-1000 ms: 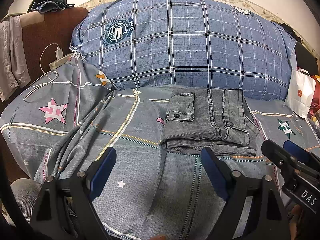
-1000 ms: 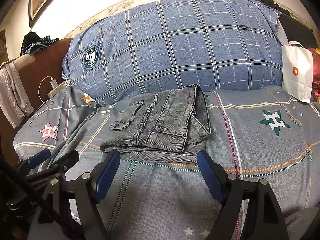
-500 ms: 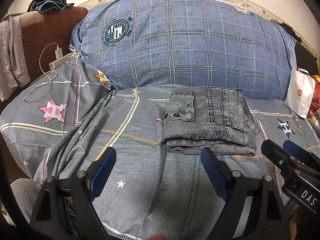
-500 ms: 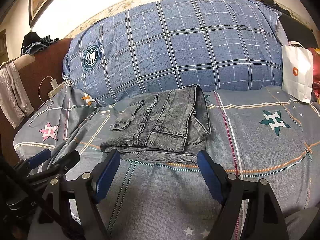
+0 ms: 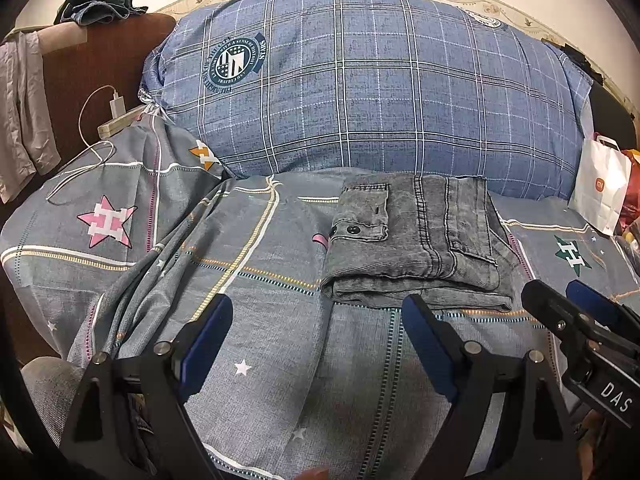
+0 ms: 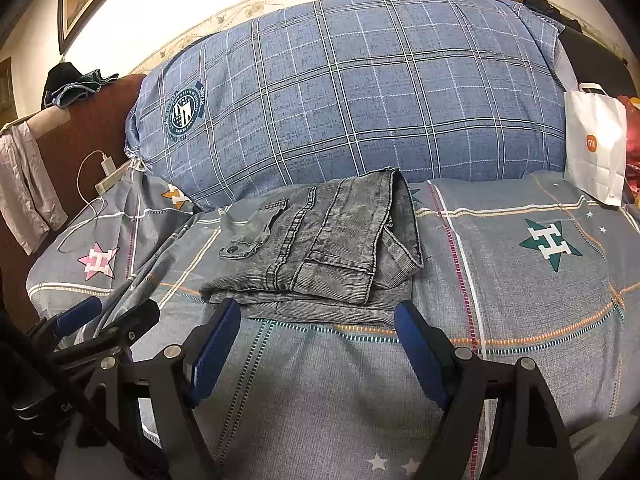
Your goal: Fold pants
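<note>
Grey denim pants (image 5: 416,244) lie folded into a compact rectangle on the bed, a buttoned pocket flap on top; the same bundle of pants (image 6: 320,252) shows in the right wrist view. My left gripper (image 5: 318,318) hovers open just short of the bundle's near left corner, nothing between its blue pads. My right gripper (image 6: 318,324) stands open at the bundle's near edge, also holding nothing. The right gripper's fingers (image 5: 576,312) show at the right of the left wrist view, and the left gripper's fingers (image 6: 108,320) at the left of the right wrist view.
The bed carries a grey star-print sheet (image 5: 260,360), rumpled at the left. A big blue plaid pillow (image 5: 360,92) lies behind the pants. A white paper bag (image 6: 596,148) stands at the right. A charger and cable (image 5: 108,120) lie by the brown headboard (image 5: 100,64), draped with clothes.
</note>
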`<move>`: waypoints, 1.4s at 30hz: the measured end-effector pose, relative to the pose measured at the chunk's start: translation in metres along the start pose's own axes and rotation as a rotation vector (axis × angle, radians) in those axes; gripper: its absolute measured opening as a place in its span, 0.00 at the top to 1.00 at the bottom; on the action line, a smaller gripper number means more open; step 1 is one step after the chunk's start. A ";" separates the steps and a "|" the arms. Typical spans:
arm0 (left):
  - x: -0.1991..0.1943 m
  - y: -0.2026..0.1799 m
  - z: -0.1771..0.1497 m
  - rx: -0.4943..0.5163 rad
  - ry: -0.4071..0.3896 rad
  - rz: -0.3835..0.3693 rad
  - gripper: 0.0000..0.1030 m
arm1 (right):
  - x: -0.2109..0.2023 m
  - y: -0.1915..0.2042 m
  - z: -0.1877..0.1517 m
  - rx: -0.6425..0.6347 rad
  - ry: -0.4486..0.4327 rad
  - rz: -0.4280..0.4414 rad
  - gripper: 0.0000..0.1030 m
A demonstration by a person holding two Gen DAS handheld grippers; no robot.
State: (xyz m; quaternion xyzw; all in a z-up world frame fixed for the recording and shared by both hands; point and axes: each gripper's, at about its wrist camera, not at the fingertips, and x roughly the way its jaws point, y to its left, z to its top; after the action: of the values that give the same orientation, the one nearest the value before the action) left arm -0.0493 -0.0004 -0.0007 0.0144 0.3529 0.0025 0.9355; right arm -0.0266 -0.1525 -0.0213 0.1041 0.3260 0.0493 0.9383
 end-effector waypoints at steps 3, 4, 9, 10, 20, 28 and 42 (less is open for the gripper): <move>0.000 0.000 0.000 0.001 0.000 0.000 0.17 | 0.000 0.000 0.000 0.000 0.001 0.000 0.19; 0.000 0.000 0.000 0.001 0.000 0.000 0.17 | 0.000 0.000 0.000 0.000 0.001 0.000 0.19; 0.000 0.000 0.000 0.002 0.002 0.000 0.17 | 0.000 0.000 0.000 0.000 0.001 0.001 0.19; 0.000 0.000 0.000 0.002 0.003 0.000 0.17 | 0.000 0.000 0.000 0.000 0.001 0.000 0.19; 0.000 0.000 0.000 0.002 0.002 -0.003 0.17 | 0.000 0.000 0.000 -0.001 0.001 0.000 0.19; -0.001 -0.001 0.002 0.009 0.002 -0.005 0.17 | 0.000 0.000 0.001 -0.007 0.002 0.000 0.19; 0.005 -0.006 -0.001 0.024 0.032 -0.022 0.17 | 0.003 -0.002 0.001 -0.009 0.015 0.002 0.19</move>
State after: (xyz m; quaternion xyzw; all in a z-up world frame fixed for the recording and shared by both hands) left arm -0.0459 -0.0059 -0.0051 0.0216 0.3681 -0.0119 0.9295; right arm -0.0236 -0.1543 -0.0230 0.0997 0.3328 0.0524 0.9363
